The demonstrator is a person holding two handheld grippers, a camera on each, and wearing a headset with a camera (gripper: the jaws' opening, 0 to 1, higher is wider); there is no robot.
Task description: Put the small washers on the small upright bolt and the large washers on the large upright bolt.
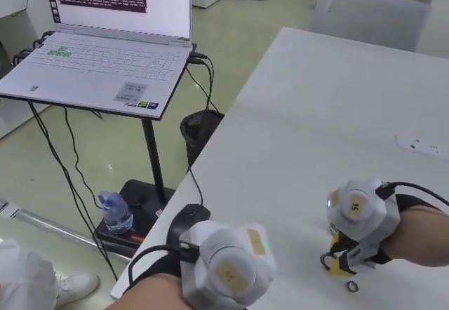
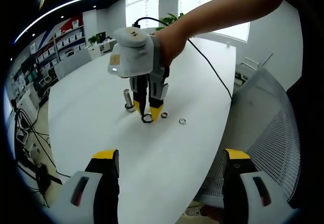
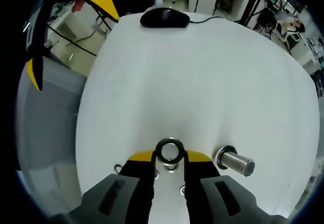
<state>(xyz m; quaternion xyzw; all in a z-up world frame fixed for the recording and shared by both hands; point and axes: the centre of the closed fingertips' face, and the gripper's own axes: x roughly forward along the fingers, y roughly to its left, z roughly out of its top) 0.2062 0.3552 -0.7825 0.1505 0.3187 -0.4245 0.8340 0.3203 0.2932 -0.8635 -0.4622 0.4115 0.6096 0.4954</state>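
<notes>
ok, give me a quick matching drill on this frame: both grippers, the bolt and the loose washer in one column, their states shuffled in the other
Things:
1. left gripper
2. right gripper
3. bolt
4. loose washer

States:
A. stands upright on the table
B. lies flat on the table
C. jaws open, nothing between them
D. shut on held washer

Pairs: 1-C, 2-D, 3-A, 4-B
</notes>
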